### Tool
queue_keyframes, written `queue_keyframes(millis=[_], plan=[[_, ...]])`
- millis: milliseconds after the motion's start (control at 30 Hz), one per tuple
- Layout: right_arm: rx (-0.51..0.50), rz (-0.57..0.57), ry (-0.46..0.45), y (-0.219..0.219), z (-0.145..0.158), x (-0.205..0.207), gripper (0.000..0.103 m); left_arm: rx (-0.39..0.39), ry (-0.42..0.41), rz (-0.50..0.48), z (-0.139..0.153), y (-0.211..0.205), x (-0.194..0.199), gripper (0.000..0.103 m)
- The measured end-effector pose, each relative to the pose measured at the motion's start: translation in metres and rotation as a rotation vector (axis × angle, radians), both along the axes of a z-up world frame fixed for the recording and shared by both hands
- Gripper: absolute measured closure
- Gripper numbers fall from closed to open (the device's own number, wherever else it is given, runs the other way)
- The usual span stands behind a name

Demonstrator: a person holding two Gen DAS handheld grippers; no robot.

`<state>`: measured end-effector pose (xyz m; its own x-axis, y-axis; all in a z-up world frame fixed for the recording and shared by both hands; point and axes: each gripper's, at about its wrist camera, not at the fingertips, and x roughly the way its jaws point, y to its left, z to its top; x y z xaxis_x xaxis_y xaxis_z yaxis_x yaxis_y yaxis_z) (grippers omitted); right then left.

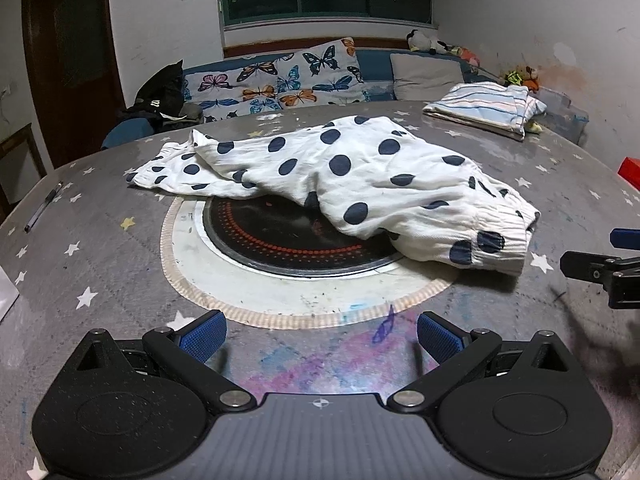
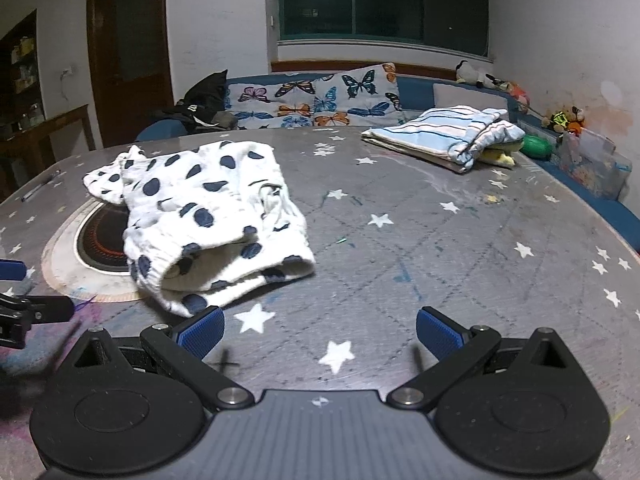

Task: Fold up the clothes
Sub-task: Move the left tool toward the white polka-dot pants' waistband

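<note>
A white garment with dark blue dots [image 1: 340, 176] lies crumpled on the grey star-patterned table [image 1: 100, 240], partly over a round black hob plate [image 1: 280, 240]. Its elastic cuff points toward the near right. My left gripper [image 1: 320, 338] hovers open over the table's near edge, short of the garment, with nothing between its blue pads. In the right wrist view the same dotted garment [image 2: 208, 208] lies ahead to the left, its open cuff close to the left finger. My right gripper [image 2: 318, 334] stands open above bare table [image 2: 440, 240]. Each gripper shows at the edge of the other's view.
A folded blue-striped cloth [image 2: 444, 136] rests at the far right of the table. A pen [image 1: 42, 208] lies near the left edge, a red box [image 1: 630, 170] at the right edge. Behind the table is a sofa with butterfly cushions [image 1: 280, 80], dark clothes and soft toys.
</note>
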<state>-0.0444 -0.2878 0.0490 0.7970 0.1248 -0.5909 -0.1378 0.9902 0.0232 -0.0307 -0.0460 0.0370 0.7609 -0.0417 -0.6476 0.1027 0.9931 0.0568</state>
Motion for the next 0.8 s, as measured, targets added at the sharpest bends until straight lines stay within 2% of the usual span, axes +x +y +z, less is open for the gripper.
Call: queue_keyframes(millis=[800], plan=[[-0.008,0.050,0.000,0.016,0.004,-0.002,0.000,0.023,0.006,-0.054,0.005,-0.020,0.006,0.000]])
